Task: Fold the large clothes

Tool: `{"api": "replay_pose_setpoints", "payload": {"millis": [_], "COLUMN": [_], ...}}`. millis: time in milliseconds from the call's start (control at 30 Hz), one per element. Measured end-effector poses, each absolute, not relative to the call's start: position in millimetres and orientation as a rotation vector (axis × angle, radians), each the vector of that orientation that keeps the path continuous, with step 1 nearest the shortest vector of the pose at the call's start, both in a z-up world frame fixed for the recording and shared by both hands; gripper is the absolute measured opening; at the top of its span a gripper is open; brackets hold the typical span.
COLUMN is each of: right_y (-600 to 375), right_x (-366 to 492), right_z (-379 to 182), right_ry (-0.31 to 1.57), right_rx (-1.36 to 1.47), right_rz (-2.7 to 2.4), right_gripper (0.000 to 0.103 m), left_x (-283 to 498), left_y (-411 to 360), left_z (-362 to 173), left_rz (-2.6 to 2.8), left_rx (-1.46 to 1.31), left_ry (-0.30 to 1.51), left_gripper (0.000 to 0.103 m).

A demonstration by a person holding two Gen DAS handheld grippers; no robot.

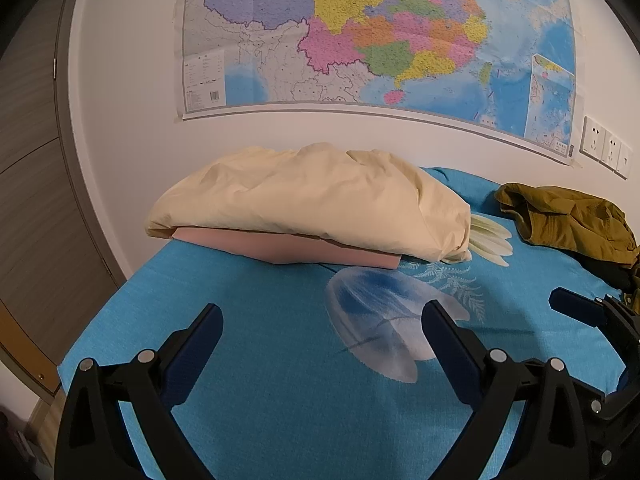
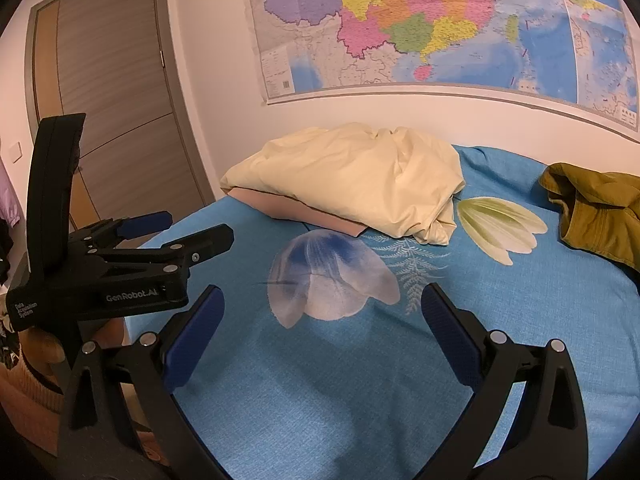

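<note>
An olive-green garment [image 1: 572, 220] lies crumpled at the far right of the blue flowered bed cover [image 1: 260, 300]; it also shows in the right wrist view [image 2: 600, 208]. My left gripper [image 1: 322, 324] is open and empty above the cover, well short of the garment. My right gripper [image 2: 322, 308] is open and empty over the bed cover [image 2: 360, 380]. The left gripper also shows from the side at the left of the right wrist view [image 2: 188, 228], and the right gripper's fingers [image 1: 576, 308] show at the right edge of the left wrist view.
A cream bundle of bedding [image 1: 312, 200] lies on a folded pink cloth [image 1: 288, 250] at the back of the bed, by the wall. A map [image 1: 380, 32] hangs above. A door [image 2: 116, 112] stands at the left. Wall sockets [image 1: 606, 146] are at the right.
</note>
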State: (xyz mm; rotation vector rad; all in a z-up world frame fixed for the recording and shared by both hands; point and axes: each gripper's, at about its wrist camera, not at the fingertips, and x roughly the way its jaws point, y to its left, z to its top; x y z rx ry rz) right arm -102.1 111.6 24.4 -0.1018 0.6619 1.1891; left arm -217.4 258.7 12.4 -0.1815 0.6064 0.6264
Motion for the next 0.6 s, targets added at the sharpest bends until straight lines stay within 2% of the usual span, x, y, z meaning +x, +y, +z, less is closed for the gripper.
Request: {"api": "replay_pose_setpoints", "payload": {"millis": [600], "right_y": [112.1], "right_x": [-103.2], "right_z": [24.3], "right_ry": [0.66], "right_rx": [-0.098], "right_rz": [1.187], "right_gripper": [0.097], "left_x": [-216.8], "left_y": [257.7], "left_z": [10.4], "left_rz": [0.624], "left_rx": [-0.185], "left_ry": [0.609], "left_gripper": [0.096]}}
